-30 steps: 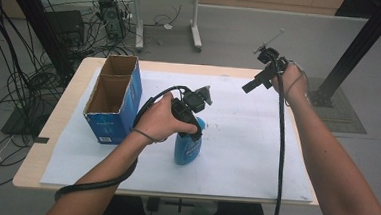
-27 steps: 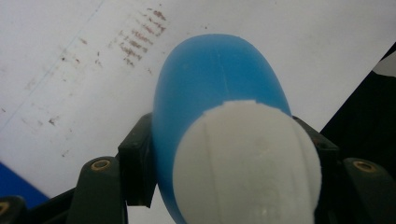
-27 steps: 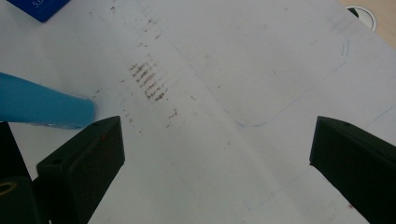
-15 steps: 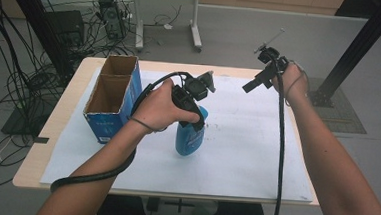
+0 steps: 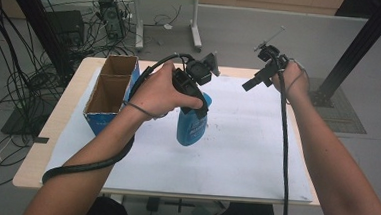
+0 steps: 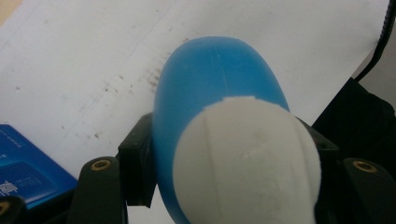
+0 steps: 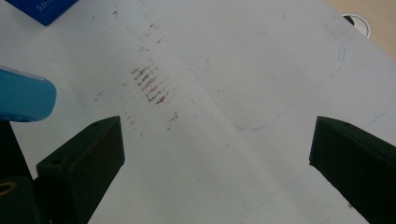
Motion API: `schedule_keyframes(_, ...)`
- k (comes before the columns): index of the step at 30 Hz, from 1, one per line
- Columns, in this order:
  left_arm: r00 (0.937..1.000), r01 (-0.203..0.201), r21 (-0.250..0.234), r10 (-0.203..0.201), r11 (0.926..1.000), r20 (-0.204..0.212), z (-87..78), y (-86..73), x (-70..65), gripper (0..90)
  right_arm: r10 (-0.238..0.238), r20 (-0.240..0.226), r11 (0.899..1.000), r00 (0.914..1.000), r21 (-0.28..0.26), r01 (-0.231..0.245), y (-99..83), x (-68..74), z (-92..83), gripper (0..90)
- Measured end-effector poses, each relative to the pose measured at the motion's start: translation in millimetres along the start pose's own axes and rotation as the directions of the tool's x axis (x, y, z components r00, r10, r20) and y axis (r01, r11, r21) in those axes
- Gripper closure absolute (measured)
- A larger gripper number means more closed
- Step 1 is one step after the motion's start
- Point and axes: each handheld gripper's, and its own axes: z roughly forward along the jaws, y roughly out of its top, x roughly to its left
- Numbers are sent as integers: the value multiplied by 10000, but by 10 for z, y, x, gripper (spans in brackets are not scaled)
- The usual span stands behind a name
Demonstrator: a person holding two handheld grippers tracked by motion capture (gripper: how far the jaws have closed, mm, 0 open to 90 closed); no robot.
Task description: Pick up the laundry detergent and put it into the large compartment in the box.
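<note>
The left gripper (image 5: 199, 95) is clamped on the blue plastic bottle (image 5: 191, 127) just below its white cap (image 6: 247, 163), held above the table's middle. It looks light, stiff and slippery, so the neck seems the best hold. The right gripper (image 5: 261, 77), near the far edge, gapes wide with nothing in it.

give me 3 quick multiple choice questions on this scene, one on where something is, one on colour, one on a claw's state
1. Where is the cardboard box?
A. on the table's left side
B. on the floor
C. at the table's right edge

2. What colour is the bottle?
A. red with a black cap
B. blue with a white cap
C. green all over

3. How is the right claw?
A. shut on the bottle
B. shut on nothing
C. open

Answers: 1 A, it stands left of the bottle in the high view. 2 B, the left gripper view shows both colours. 3 C, its jaws stand wide apart over bare paper.
</note>
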Motion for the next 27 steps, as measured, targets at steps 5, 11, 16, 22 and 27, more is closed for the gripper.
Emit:
schedule_keyframes(5, 10000, 21, -100, -21, 9999, 62, -112, 47, 9, 372, -23, -20, 10000, 10000, 16, 23, 13, -8, -4, 29)
schedule_keyframes(11, 9998, 170, -364, -168, 9992, 52, -343, 132, 47, 373, 51, -52, 10000, 10000, -42, -52, 26, -23, -3, 29)
schedule_keyframes(16, 9997, 248, -571, -243, 9981, 95, -515, 203, 76, 373, 4, -24, 10000, 10000, -61, -4, 41, -33, -6, 29)
schedule_keyframes(22, 9992, 359, -839, -346, 9958, 177, -679, 264, 103, 373, -13, -44, 9999, 10000, -108, 13, 68, -29, -12, 29)
schedule_keyframes(27, 9994, 350, -883, -348, 9955, 35, -803, 307, 88, 373, -50, -38, 9998, 10000, -174, 49, 89, -11, -38, 29)
